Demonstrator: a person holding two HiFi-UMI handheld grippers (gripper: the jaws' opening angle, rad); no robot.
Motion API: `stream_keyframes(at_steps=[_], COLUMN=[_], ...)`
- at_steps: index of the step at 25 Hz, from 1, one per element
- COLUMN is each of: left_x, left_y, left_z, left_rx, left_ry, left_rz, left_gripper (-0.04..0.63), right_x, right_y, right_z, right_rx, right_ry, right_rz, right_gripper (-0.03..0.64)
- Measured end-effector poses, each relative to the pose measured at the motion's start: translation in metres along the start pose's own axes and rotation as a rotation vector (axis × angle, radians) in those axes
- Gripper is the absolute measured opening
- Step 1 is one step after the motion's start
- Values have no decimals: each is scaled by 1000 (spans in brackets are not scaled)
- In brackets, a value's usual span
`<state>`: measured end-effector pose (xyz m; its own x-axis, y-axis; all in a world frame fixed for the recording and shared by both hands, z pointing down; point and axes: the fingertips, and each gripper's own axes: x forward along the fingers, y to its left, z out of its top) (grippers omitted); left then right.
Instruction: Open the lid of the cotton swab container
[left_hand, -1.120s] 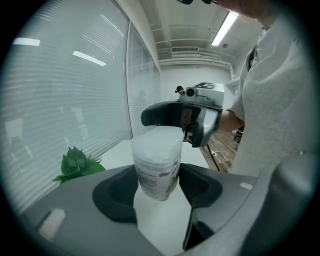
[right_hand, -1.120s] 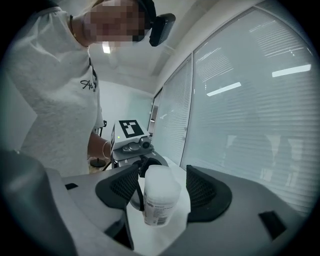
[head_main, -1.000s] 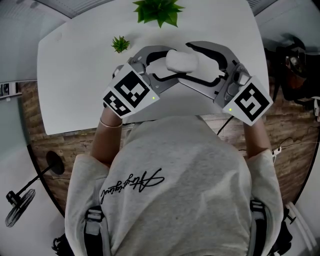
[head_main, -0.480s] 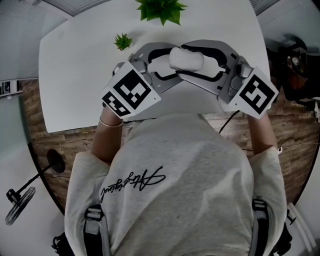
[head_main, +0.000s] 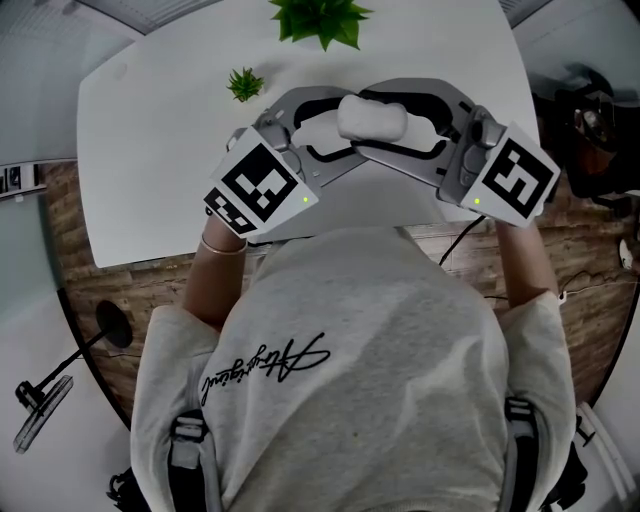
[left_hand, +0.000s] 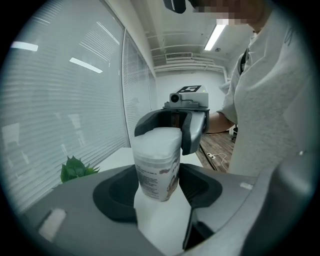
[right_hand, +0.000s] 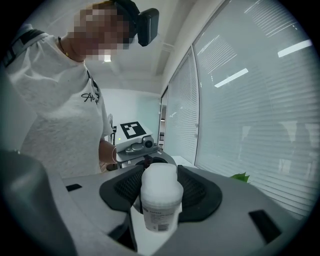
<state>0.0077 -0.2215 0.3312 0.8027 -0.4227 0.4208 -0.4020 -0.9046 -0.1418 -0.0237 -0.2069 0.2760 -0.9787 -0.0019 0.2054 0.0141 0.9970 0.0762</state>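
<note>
The cotton swab container (head_main: 372, 118), a small white tub with a printed label, is held lying sideways above the white table (head_main: 150, 150). My left gripper (head_main: 335, 128) comes in from the left and is shut on one end of it. My right gripper (head_main: 408, 128) comes in from the right and has just closed on the other end. In the left gripper view the container (left_hand: 156, 165) stands up out of my left gripper (left_hand: 160, 205), and its frosted far end sits inside the right jaws. In the right gripper view the container (right_hand: 161, 197) fills my right gripper (right_hand: 160, 205). Its lid is on.
Two green plants stand at the table's far side, a large one (head_main: 320, 20) and a small one (head_main: 244, 84), close to the left gripper. The table's near edge meets the person's chest. Wooden floor lies on both sides, with a cable at the right.
The right gripper's jaws have closed in on the container's right end. Both grippers and the container have shifted slightly away from the person and to the right.
</note>
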Motion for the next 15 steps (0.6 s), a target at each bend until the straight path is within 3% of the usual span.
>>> stream_keyframes(at_steps=[15], left_x=[2], left_y=[-4], left_z=[-9], left_rx=[-26], left_ry=[-28], left_rz=[-31], left_gripper=[247], right_x=[4], right_y=[0], right_z=[-11], right_rx=[117], right_ry=[60], right_rz=[56], right_gripper=[215])
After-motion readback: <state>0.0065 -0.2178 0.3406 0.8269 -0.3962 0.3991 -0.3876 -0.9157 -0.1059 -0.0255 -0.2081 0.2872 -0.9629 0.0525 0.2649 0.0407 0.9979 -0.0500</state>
